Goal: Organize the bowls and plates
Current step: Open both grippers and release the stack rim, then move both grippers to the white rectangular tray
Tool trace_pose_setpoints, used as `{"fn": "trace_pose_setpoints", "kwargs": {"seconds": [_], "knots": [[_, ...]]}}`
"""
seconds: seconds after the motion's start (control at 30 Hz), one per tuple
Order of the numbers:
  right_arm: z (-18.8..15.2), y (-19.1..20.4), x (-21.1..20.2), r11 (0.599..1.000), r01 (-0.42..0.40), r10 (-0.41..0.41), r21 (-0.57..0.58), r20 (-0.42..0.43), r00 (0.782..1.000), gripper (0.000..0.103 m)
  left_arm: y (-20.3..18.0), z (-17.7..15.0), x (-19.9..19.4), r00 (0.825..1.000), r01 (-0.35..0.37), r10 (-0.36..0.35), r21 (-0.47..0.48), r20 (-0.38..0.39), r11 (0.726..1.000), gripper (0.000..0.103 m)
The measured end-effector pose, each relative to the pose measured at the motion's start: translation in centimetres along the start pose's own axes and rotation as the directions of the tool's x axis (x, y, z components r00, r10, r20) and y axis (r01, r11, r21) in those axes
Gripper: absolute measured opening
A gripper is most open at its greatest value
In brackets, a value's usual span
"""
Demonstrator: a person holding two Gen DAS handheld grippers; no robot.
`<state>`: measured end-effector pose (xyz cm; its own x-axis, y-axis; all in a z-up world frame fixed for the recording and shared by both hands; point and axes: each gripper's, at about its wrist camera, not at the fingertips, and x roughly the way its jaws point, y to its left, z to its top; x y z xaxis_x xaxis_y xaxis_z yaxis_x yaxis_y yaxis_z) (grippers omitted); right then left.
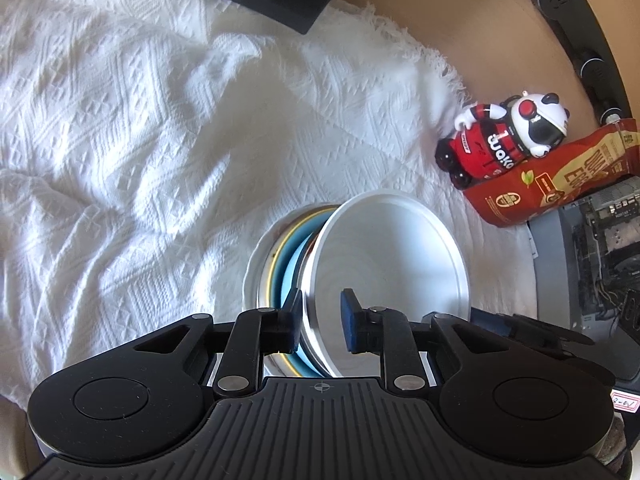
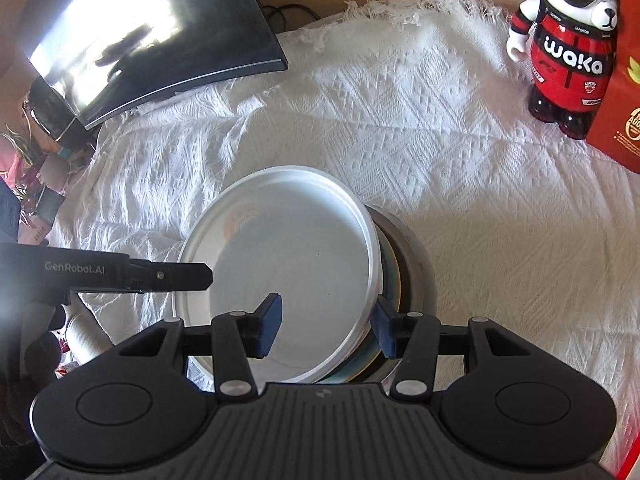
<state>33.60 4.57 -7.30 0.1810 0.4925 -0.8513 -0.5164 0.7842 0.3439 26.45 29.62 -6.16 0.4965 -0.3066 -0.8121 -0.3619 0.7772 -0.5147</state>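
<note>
A white bowl (image 1: 392,264) sits on top of a stack of dishes: a steel bowl, a blue plate (image 1: 289,276) with a yellow rim, and a white plate below. My left gripper (image 1: 320,320) is open, its pads straddling the white bowl's near rim. In the right wrist view the white bowl (image 2: 296,264) rests in the stack, with the steel bowl (image 2: 416,264) showing on the right. My right gripper (image 2: 326,326) is open, its pads either side of the bowl's right rim. The left gripper's finger (image 2: 176,276) reaches in from the left.
A white knitted cloth (image 2: 440,128) covers the table. A red and black panda figure (image 2: 568,52) and a red bag (image 1: 552,184) stand at the right. A dark monitor (image 2: 152,36) stands at the back left. Grey equipment (image 1: 592,264) lies at far right.
</note>
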Motion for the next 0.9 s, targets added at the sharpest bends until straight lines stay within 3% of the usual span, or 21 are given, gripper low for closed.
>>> {"fn": "trace_pose_setpoints", "kwargs": {"seconds": [0.17,0.27,0.33,0.43,0.57,0.7,0.8,0.9], "knots": [[-0.5,-0.5,-1.6,0.998,0.053,-0.052,-0.017,0.079,0.996,0.050,-0.8,0.2,-1.7,0.999,-0.023,0.021,0.029,0.046,0.999,0.022],[-1.0,-1.5,-3.4,0.997,0.074,-0.071,-0.009,0.161,0.984,0.050,-2.0,0.4,-3.2,0.991,-0.057,0.051,0.049,0.122,0.997,0.022],[-1.4,-2.3,-4.8,0.993,0.117,-0.112,-0.004,0.241,0.964,0.051,-3.4,0.6,-4.0,0.983,-0.065,0.049,0.085,0.179,0.994,0.022],[-2.4,-4.0,-6.9,0.980,0.199,-0.193,0.020,0.346,0.918,0.058,-6.2,0.5,-3.9,0.976,-0.026,-0.010,0.159,0.217,0.987,0.022],[-3.8,-7.4,-9.2,0.952,0.301,-0.300,0.062,0.400,0.866,0.058,-11.1,-0.4,-0.9,0.987,0.027,-0.067,0.264,0.145,0.964,0.022],[-6.4,-12.0,-12.0,0.931,0.338,-0.364,0.137,0.382,0.850,0.058,-16.6,-2.5,4.3,0.996,0.077,-0.085,0.341,0.011,0.937,0.022],[-9.1,-15.9,-14.5,0.912,0.354,-0.408,0.208,0.360,0.839,0.058,-20.7,-5.1,8.5,0.991,0.126,-0.095,0.406,-0.097,0.905,0.022],[-12.3,-19.7,-16.4,0.874,0.405,-0.478,0.267,0.336,0.811,0.059,-24.6,-8.1,12.3,0.977,0.176,-0.093,0.476,-0.192,0.862,0.022]]}}
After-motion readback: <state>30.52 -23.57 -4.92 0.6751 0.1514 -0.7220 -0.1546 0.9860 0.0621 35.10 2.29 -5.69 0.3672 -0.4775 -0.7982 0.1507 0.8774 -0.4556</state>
